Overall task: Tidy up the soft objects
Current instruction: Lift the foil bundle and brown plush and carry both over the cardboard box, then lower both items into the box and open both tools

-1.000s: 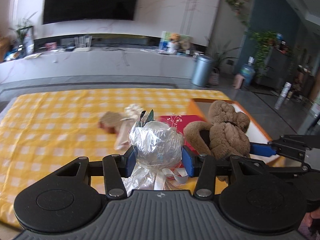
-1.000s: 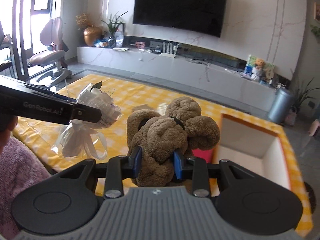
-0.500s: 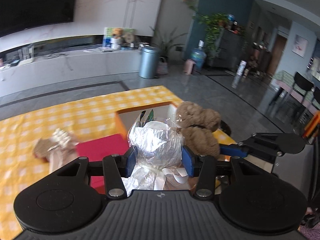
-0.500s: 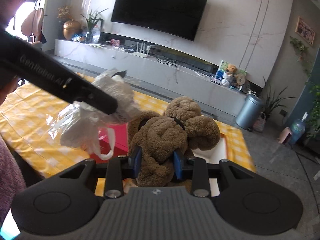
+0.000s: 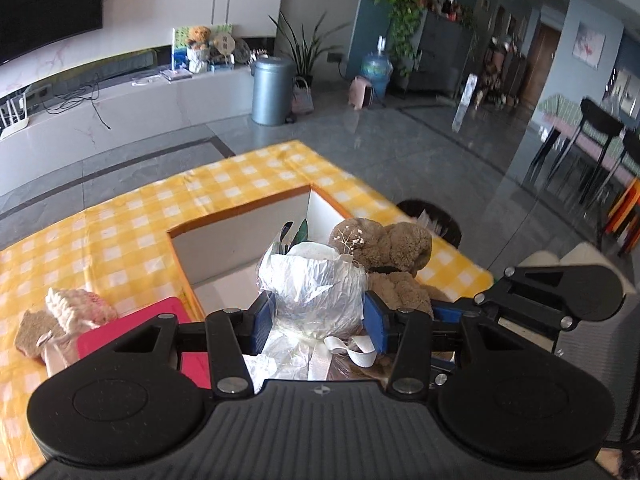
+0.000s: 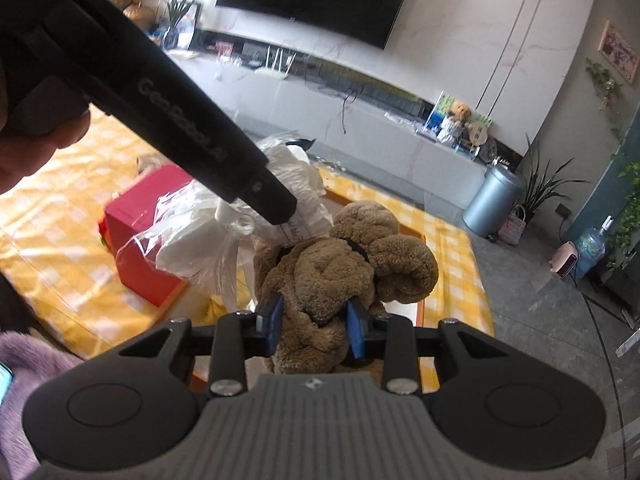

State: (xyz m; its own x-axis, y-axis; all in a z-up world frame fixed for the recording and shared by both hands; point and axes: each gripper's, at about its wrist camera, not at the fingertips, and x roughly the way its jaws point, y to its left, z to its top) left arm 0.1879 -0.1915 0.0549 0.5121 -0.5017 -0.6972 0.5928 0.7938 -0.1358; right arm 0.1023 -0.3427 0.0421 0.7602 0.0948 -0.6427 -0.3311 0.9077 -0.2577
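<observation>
My left gripper (image 5: 318,322) is shut on a plastic-wrapped bouquet (image 5: 316,280) with a white ribbon, held above the open orange-rimmed box (image 5: 240,216). My right gripper (image 6: 314,326) is shut on a brown plush bear (image 6: 340,264), held just right of the bouquet (image 6: 240,224); the bear also shows in the left wrist view (image 5: 392,252). The left gripper's black body (image 6: 180,96) crosses the right wrist view from the upper left. The box's white inside (image 5: 228,248) shows below both objects.
A red box (image 6: 144,236) stands left of the open box on the yellow checked cloth (image 5: 120,224). A knitted pink-and-white item (image 5: 76,308) and a brown soft piece (image 5: 34,330) lie at the left. The table's right edge drops to grey floor with a black bin (image 5: 436,220).
Both grippers have swung right with their loads, from over the cloth to above the open box. The bouquet and bear are now closer together.
</observation>
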